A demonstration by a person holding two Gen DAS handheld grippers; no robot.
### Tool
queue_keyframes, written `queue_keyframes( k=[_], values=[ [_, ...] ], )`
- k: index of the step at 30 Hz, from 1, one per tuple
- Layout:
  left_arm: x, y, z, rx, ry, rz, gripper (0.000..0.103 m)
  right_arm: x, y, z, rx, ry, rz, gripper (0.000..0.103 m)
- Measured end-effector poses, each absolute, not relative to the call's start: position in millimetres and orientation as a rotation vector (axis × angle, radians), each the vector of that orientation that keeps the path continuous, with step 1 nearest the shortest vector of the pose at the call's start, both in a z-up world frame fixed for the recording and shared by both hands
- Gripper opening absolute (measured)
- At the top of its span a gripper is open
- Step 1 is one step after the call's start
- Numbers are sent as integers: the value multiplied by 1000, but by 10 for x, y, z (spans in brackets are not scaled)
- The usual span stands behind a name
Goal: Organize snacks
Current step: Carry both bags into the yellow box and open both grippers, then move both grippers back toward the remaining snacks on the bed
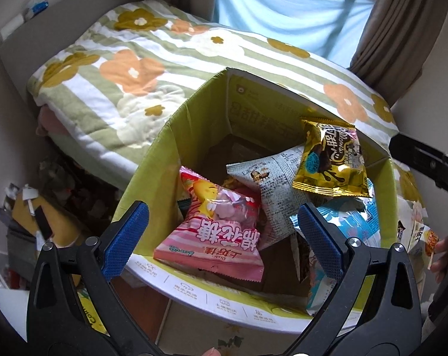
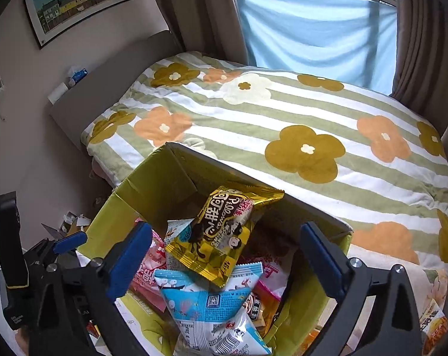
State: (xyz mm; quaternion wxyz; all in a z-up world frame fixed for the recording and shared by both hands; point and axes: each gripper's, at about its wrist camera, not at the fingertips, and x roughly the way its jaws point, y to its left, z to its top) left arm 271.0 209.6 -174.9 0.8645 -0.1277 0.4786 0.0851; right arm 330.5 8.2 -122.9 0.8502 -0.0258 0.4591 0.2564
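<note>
An open green cardboard box [image 1: 152, 160] [image 2: 117, 207] holds several snack packs. My left gripper [image 1: 224, 237] hangs open over its near edge, above a pink marshmallow pack [image 1: 218, 231] that neither pad touches. A grey-white pack [image 1: 280, 184] and a blue-white pack [image 1: 351, 222] [image 2: 206, 302] lie beside it. A gold pack [image 1: 332, 160] [image 2: 224, 237] rests on top of the pile by the far right wall. My right gripper [image 2: 227, 255] stands open above that gold pack with its pads well clear. The pink pack [image 2: 147, 273] shows behind the right gripper's left finger.
A bed with a striped flower blanket [image 1: 135, 68] [image 2: 283, 118] stands right behind the box. Clutter [image 1: 46, 207] lies on the floor to the left. Another snack pack [image 1: 419, 234] [image 2: 434, 326] lies outside the box at the right, near a hand [image 1: 443, 252].
</note>
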Motion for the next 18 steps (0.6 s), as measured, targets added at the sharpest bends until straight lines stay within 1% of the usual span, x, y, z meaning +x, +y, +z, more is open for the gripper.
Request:
queue_keyframes(
  k=[11, 18],
  values=[
    [2620, 1881, -1570, -208, 985, 117, 100, 3003, -180, -1068, -6, 942, 480, 99],
    [2602, 1614, -1371, -165, 953, 51, 100, 2767, -507, -921, 27, 911, 417, 99]
  ],
)
